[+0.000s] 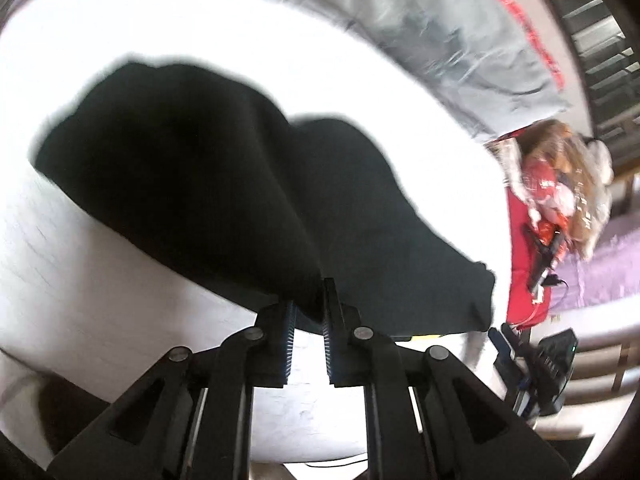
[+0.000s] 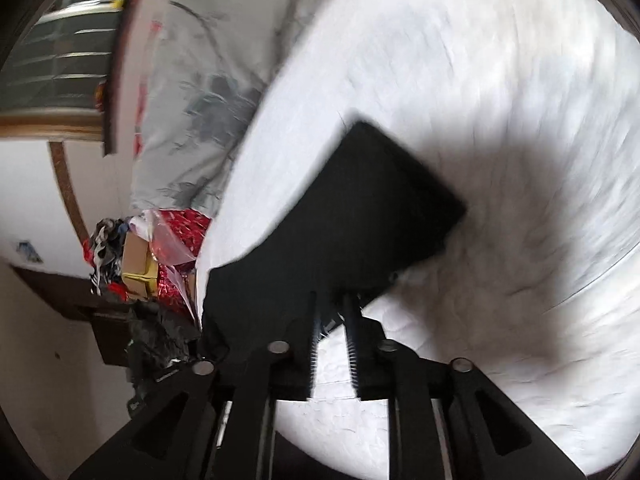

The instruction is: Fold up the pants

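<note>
Black pants [image 1: 192,168] lie on a white bed sheet [image 1: 100,300]. In the left wrist view my left gripper [image 1: 310,300] is shut on a raised fold of the pants, lifting the cloth off the sheet. In the right wrist view my right gripper [image 2: 334,304] is shut on the near edge of the pants [image 2: 360,208], whose far end hangs as a flat folded panel over the sheet [image 2: 500,100]. Both views are blurred.
A grey patterned duvet [image 1: 440,32] lies along the bed's far side and shows in the right wrist view [image 2: 192,100]. Red bedding with a wrapped doll [image 1: 560,184] lies at the right. Boxes and clutter [image 2: 136,268] stand beside the bed's left edge.
</note>
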### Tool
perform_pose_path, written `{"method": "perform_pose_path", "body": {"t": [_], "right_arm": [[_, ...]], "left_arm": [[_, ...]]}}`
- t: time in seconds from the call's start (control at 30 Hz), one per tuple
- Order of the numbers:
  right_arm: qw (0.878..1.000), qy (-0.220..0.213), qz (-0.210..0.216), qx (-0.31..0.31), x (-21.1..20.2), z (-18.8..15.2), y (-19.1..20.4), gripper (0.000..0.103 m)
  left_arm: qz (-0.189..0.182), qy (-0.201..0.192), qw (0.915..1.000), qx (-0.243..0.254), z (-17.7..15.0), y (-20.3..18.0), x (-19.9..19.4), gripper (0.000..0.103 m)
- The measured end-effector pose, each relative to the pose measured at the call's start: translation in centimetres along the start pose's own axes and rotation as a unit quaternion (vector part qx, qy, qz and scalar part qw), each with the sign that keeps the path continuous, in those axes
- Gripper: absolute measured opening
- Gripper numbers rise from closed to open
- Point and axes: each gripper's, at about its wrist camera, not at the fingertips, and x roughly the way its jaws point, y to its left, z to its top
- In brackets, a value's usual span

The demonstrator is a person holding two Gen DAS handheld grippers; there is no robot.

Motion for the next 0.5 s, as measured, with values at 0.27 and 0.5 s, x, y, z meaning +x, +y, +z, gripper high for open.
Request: {"method": "perform_pose_path", "body": {"t": [0.27, 0.5], "right_arm": [[0.994, -0.068, -0.054, -0.067, -3.5, 3.6, 2.5, 0.05], [0.996, -0.032, -0.074, -0.041, -0.5, 3.2, 1.6, 0.054]], "left_arm": [[-0.026, -0.026, 0.9993, -0.012, 5.3, 5.5, -6.2, 0.016], [-0.044, 0.006, 0.999, 0.005, 2.4, 3.7, -3.8, 0.024]]}}
